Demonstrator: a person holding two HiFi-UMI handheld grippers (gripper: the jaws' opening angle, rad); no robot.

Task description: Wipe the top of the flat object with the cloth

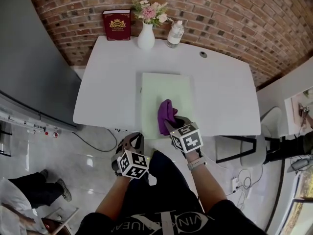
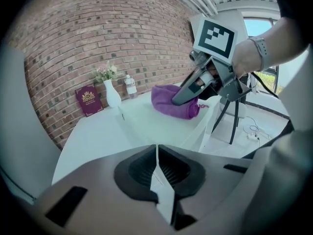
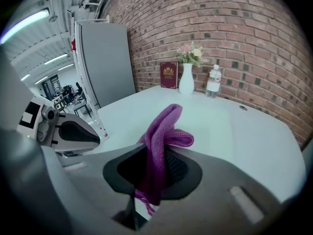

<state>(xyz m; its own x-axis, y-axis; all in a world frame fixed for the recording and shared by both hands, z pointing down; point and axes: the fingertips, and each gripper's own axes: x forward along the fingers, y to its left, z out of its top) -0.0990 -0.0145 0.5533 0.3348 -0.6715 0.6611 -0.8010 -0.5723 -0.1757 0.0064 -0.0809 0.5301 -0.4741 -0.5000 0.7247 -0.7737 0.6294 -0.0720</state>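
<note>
The right claw (image 3: 155, 166) is clamped on the purple cloth (image 3: 165, 131). In the right gripper view the fabric fills the gap between the two jaws and a frayed tail hangs below them. The rest of the cloth loops up and forward, hiding whatever lies directly ahead of the tips.

In the head view the right claw (image 1: 171, 125) has its jaw tips buried under the cloth (image 1: 165, 114), so only its body and marker cube show clearly. The cloth sits over the near right part of the pale green flat board (image 1: 164, 84), which lies in the middle of the white counter (image 1: 220, 92). The left gripper view shows the cloth (image 2: 172, 102) bunched low on the surface, but whether it presses there cannot be made out. In the right gripper view the board's edges barely separate from the counter.

The left claw (image 2: 157, 163) has its jaws together with nothing between them. In the head view the left claw (image 1: 132, 140) hangs off the counter's near edge, over the floor, partly covered by its own cube.

At the counter's far edge stand a red book (image 1: 117, 25), a white vase (image 1: 145, 37) of flowers and a clear bottle (image 1: 174, 34). A person (image 1: 29, 192) at the lower left is cut off by the frame.
</note>
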